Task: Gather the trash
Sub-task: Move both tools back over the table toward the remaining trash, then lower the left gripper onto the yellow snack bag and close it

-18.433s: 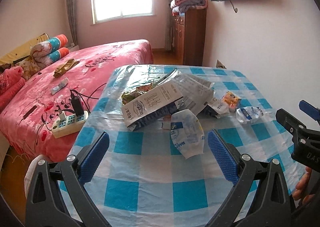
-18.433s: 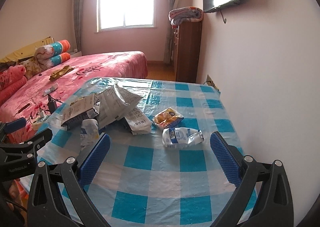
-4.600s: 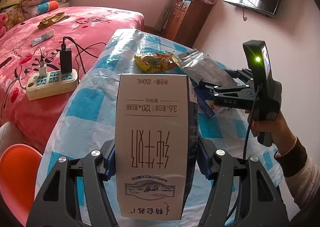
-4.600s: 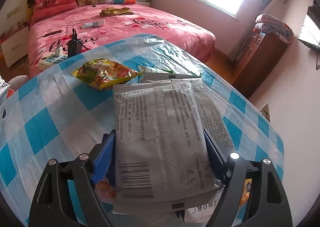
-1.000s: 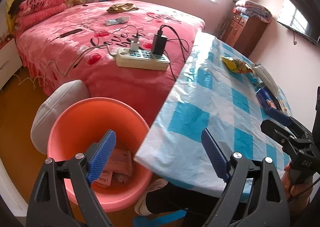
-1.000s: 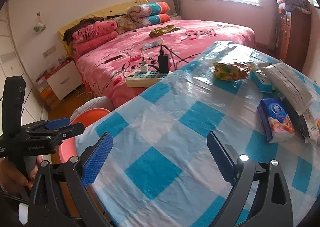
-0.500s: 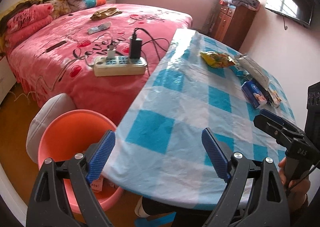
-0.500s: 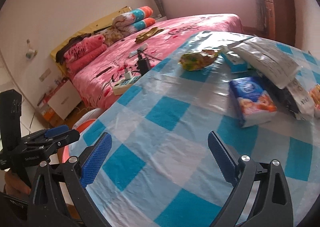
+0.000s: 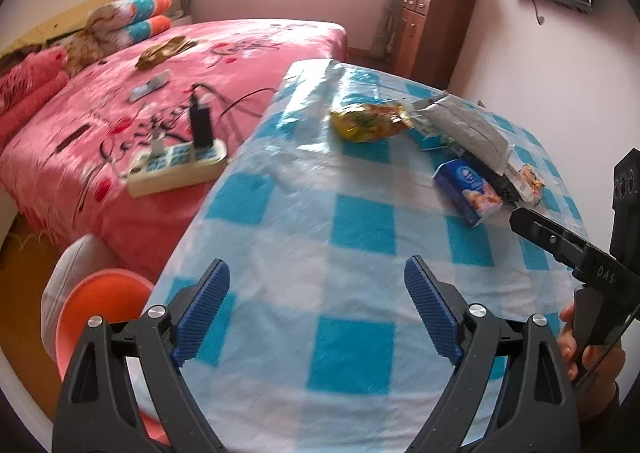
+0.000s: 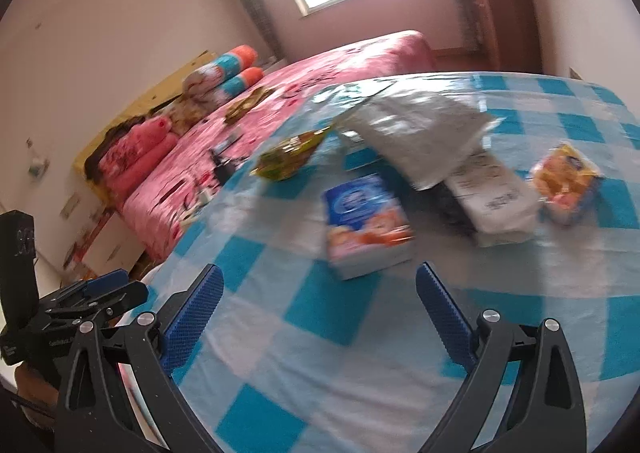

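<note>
Trash lies on the blue-and-white checked table (image 9: 360, 221): a blue carton (image 10: 364, 221), a yellow-green snack bag (image 10: 288, 157), a grey foil bag (image 10: 420, 129), a white packet (image 10: 492, 197) and an orange snack packet (image 10: 568, 181). My right gripper (image 10: 318, 313) is open and empty, just short of the blue carton. My left gripper (image 9: 316, 313) is open and empty over the near table edge, with the blue carton (image 9: 466, 189) and snack bag (image 9: 368, 121) far ahead. An orange bin (image 9: 100, 305) stands on the floor at lower left.
A pink bed (image 9: 200, 65) runs along the table's left side, with a power strip (image 9: 176, 165) and cables near its edge. A wooden cabinet (image 9: 432, 33) stands at the back. A hand (image 9: 588, 357) holds the right gripper (image 9: 528, 225) at the table's right.
Both grippers have swung from the orange bin toward the trash on the table. The bin has slid to the left view's lower edge. The blue carton is now close before the right gripper.
</note>
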